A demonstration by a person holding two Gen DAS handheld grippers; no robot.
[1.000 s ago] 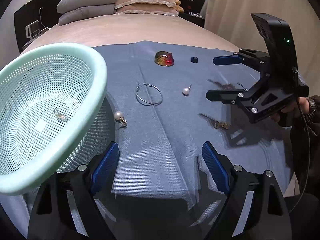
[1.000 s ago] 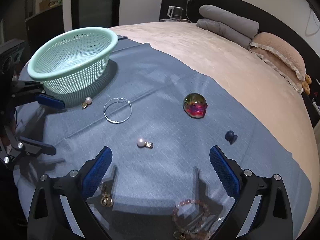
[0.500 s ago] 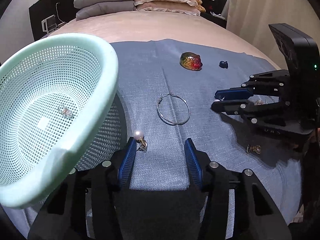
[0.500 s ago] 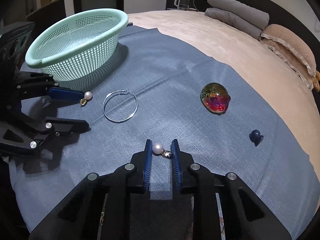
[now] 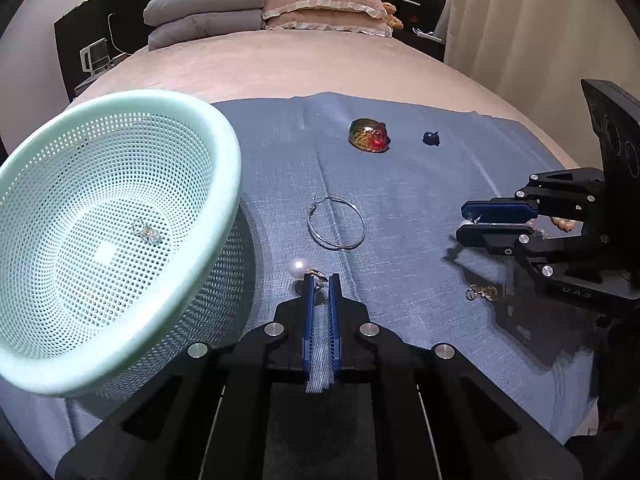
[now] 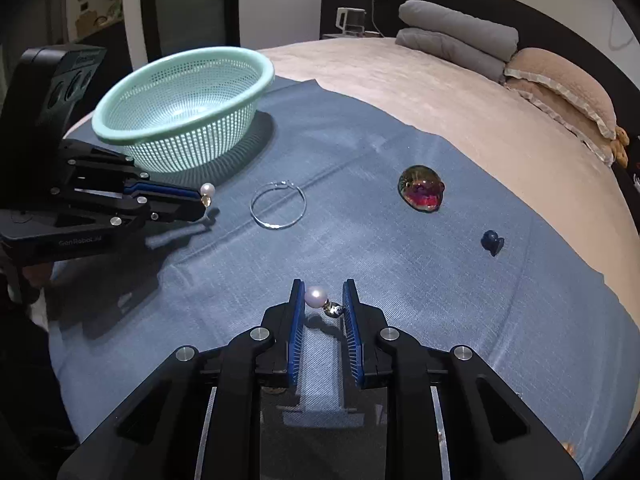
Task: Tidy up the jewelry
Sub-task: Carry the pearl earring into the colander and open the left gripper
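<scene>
Pearl earring (image 5: 298, 268) clamped in left claw (image 5: 319, 278), second pearl earring (image 6: 316, 297) clamped in right claw (image 6: 323, 294), basket (image 5: 208, 120) alongside

Your left gripper (image 5: 319, 280) pinches the pearl earring (image 5: 298, 269) by its gold clasp, the mint basket (image 5: 120, 240) just leftward.

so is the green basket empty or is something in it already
Not empty: one small piece of jewelry lies on the bottom of the green basket.

Light: dim room, pretty bright overhead.
Shadows: hard ones on the blue woven cloth (image 6: 400, 264).
Edges: heavy fisheye warp, black corners.
Focus: decently sharp.
</scene>
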